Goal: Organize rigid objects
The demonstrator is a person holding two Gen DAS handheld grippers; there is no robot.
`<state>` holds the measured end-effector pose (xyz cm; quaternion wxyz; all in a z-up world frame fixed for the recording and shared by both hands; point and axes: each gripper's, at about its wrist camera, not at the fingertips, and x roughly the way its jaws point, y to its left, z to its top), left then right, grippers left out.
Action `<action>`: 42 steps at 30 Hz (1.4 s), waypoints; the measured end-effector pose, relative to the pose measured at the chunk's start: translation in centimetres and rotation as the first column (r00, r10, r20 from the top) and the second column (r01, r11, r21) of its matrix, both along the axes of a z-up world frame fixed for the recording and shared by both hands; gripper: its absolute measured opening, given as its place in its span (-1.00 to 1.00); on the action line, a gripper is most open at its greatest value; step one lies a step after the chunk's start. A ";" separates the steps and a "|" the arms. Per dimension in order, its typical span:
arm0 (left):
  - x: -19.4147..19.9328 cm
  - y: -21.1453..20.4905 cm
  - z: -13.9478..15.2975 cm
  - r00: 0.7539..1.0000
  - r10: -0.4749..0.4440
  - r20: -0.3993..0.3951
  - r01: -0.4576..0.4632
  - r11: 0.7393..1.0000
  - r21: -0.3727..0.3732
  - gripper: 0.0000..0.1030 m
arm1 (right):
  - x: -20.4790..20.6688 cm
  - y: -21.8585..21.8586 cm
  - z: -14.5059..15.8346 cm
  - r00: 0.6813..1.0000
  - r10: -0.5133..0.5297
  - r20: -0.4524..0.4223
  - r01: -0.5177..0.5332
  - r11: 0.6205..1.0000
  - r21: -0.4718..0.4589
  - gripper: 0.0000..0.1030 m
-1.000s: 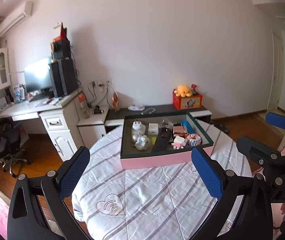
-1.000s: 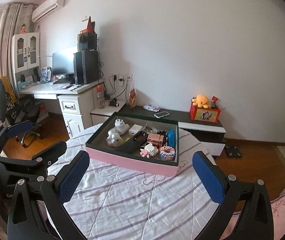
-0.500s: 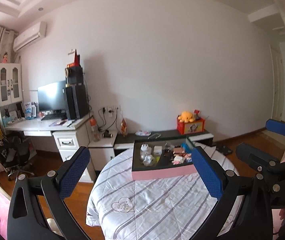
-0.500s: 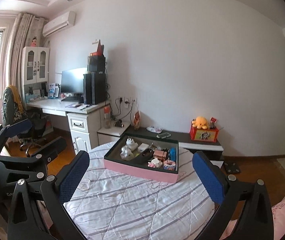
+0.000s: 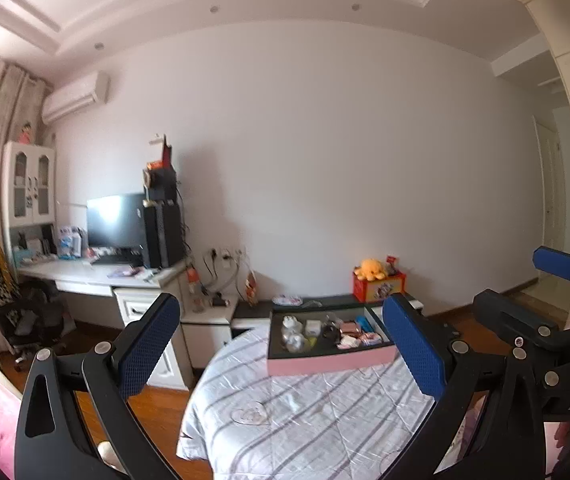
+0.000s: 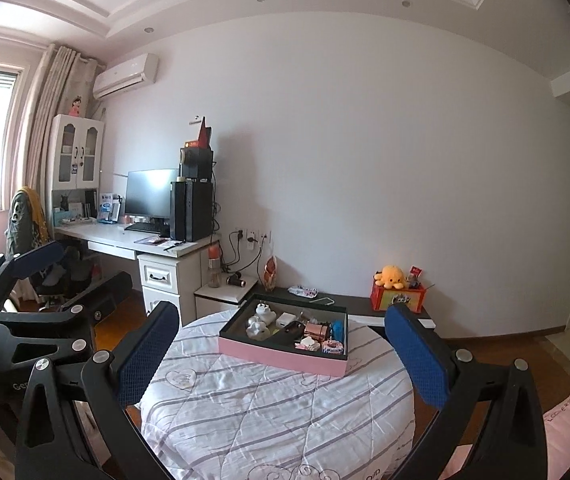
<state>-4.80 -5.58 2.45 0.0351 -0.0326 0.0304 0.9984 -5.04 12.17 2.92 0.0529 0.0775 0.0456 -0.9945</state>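
Both tongs, left (image 5: 281, 350) and right (image 6: 283, 354), pulled back, gaping, pink tray (image 6: 281, 356) far beyond.

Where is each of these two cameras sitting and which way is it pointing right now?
Left wrist: sits on the left gripper, facing the round table and pink tray; its open fingers and the right gripper at the right edge show.
Right wrist: sits on the right gripper, facing the same table; its open fingers and the left gripper at the left edge show.
Shared: table, tray, desk, orange plush.
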 end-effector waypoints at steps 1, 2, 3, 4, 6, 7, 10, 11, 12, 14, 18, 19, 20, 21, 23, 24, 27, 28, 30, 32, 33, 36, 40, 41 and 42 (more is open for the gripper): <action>0.5 -0.1 0.2 1.000 0.008 -0.010 -0.008 1.000 -0.003 0.99 | 0.4 -0.2 0.1 1.000 0.002 -0.009 -0.002 1.000 0.002 1.00; 0.9 -0.1 0.3 1.000 0.013 -0.019 -0.013 1.000 -0.003 0.99 | 0.7 -0.3 0.2 1.000 0.006 -0.014 -0.006 1.000 0.001 1.00; 1.6 -0.3 0.5 0.999 0.015 -0.038 -0.015 1.000 -0.002 0.99 | 1.0 -0.4 0.3 1.000 0.009 -0.018 -0.009 1.000 -0.002 1.00; 1.9 -0.3 0.5 0.999 0.016 -0.045 -0.016 1.000 -0.001 0.99 | 1.3 -0.4 0.4 1.000 0.013 -0.026 -0.013 1.000 -0.006 1.00; 2.6 -0.4 0.8 0.998 0.021 -0.061 -0.021 1.000 -0.006 0.99 | 1.7 -0.7 0.7 0.999 0.017 -0.040 -0.017 1.000 -0.002 1.00; 2.9 -0.5 0.9 0.997 0.026 -0.070 -0.027 1.000 -0.008 0.99 | 2.0 -0.8 0.8 0.999 0.013 -0.051 -0.013 1.000 0.003 1.00; 3.6 -0.7 1.0 0.995 0.031 -0.094 -0.032 0.999 -0.007 0.99 | 2.6 -1.3 0.9 0.997 0.005 -0.077 -0.004 1.000 0.010 1.00; 3.7 -0.8 0.9 0.995 0.031 -0.096 -0.031 0.999 -0.006 0.99 | 2.8 -1.4 0.9 0.997 0.005 -0.082 -0.004 1.000 0.009 1.00; 3.8 -0.8 0.8 0.995 0.031 -0.099 -0.032 0.999 -0.006 0.99 | 2.9 -1.4 0.8 0.997 0.004 -0.083 -0.003 1.000 0.010 1.00; 3.7 -0.9 0.5 0.994 0.035 -0.099 -0.036 0.999 -0.006 0.99 | 3.0 -1.7 0.6 0.996 -0.004 -0.085 0.005 1.000 0.011 1.00; 3.4 -0.8 -0.1 0.996 0.039 -0.086 -0.040 0.999 -0.018 0.99 | 2.9 -2.0 0.2 0.996 -0.012 -0.084 0.012 1.000 0.006 1.00; 3.4 -0.8 -0.2 0.995 0.041 -0.088 -0.043 0.999 -0.018 0.99 | 2.8 -1.9 0.1 0.996 -0.007 -0.084 0.007 1.000 -0.002 1.00; 3.4 -0.8 -0.3 0.995 0.041 -0.087 -0.043 0.999 -0.019 0.99 | 2.8 -1.8 0.0 0.997 -0.003 -0.081 0.003 1.000 -0.007 1.00; 3.4 -0.8 -0.4 0.996 0.041 -0.085 -0.043 0.999 -0.019 0.99 | 2.8 -1.8 -0.1 0.997 -0.001 -0.079 0.000 1.000 -0.009 1.00; 3.5 -0.7 -0.5 0.995 0.042 -0.086 -0.044 0.999 -0.023 0.99 | 2.7 -1.7 -0.3 0.997 0.003 -0.075 -0.004 1.000 -0.015 1.00; 3.5 -0.5 -0.6 0.995 0.041 -0.089 -0.044 0.999 -0.025 0.99 | 2.7 -1.6 -0.3 0.997 0.002 -0.076 -0.004 1.000 -0.018 1.00; 3.6 -0.2 -0.7 0.994 0.036 -0.102 -0.040 0.999 -0.031 0.99 | 2.8 -1.3 -0.7 0.997 0.001 -0.078 -0.003 1.000 -0.029 1.00; 3.6 -0.1 -0.8 0.994 0.033 -0.104 -0.036 0.999 -0.032 0.99 | 2.9 -1.1 -0.7 0.997 0.004 -0.078 -0.006 0.999 -0.033 1.00; 3.6 0.0 -0.9 0.995 0.027 -0.101 -0.030 0.999 -0.031 0.99 | 3.0 -0.9 -0.9 0.997 0.006 -0.077 -0.009 0.999 -0.039 1.00; 3.4 0.2 -1.1 0.995 0.024 -0.097 -0.027 0.999 -0.034 0.99 | 3.0 -0.7 -1.1 0.997 0.002 -0.075 -0.005 0.999 -0.040 1.00; 3.4 0.3 -1.1 0.995 0.023 -0.095 -0.026 0.999 -0.034 0.99 | 3.0 -0.7 -1.1 0.997 0.001 -0.076 -0.004 0.999 -0.039 1.00; 3.2 0.4 -1.3 0.995 0.020 -0.095 -0.023 0.999 -0.030 0.99 | 3.0 -0.6 -1.3 0.997 0.001 -0.073 -0.004 0.999 -0.041 1.00; 3.0 0.6 -1.5 0.996 0.015 -0.088 -0.018 0.999 -0.033 0.99 | 3.0 -0.5 -1.4 0.998 -0.004 -0.070 0.002 0.999 -0.038 1.00; 2.9 0.6 -1.5 0.996 0.013 -0.084 -0.016 0.999 -0.034 0.99 | 3.0 -0.5 -1.5 0.998 -0.007 -0.068 0.004 0.999 -0.038 1.00; 2.9 0.7 -1.5 0.996 0.012 -0.083 -0.015 0.999 -0.034 0.99 | 3.0 -0.4 -1.5 0.998 -0.009 -0.067 0.006 0.999 -0.039 1.00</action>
